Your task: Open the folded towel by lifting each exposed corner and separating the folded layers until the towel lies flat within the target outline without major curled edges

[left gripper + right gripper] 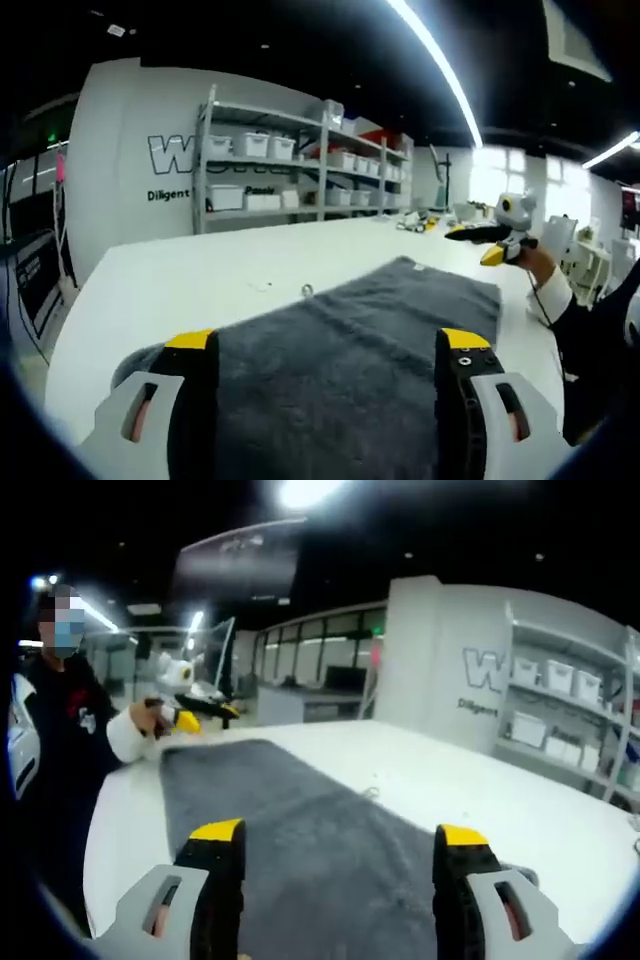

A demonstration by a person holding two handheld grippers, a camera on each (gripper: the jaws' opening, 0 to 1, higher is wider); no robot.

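Matt cloth on a smooth white top, hard plastic tools above it.

The grey towel (340, 350) is soft, napped terry cloth, matt and slightly fuzzy, darker at 6 o'clock in the left gripper view. The table (190, 285) beneath looks smooth and white with a faint sheen. The left gripper (328, 345) and right gripper (340, 835) show matt black jaws with glossy yellow plastic tips and pale grey plastic bodies. At 11 o'clock the shelving (300, 160) looks like grey painted metal, carrying white plastic bins (250, 143).
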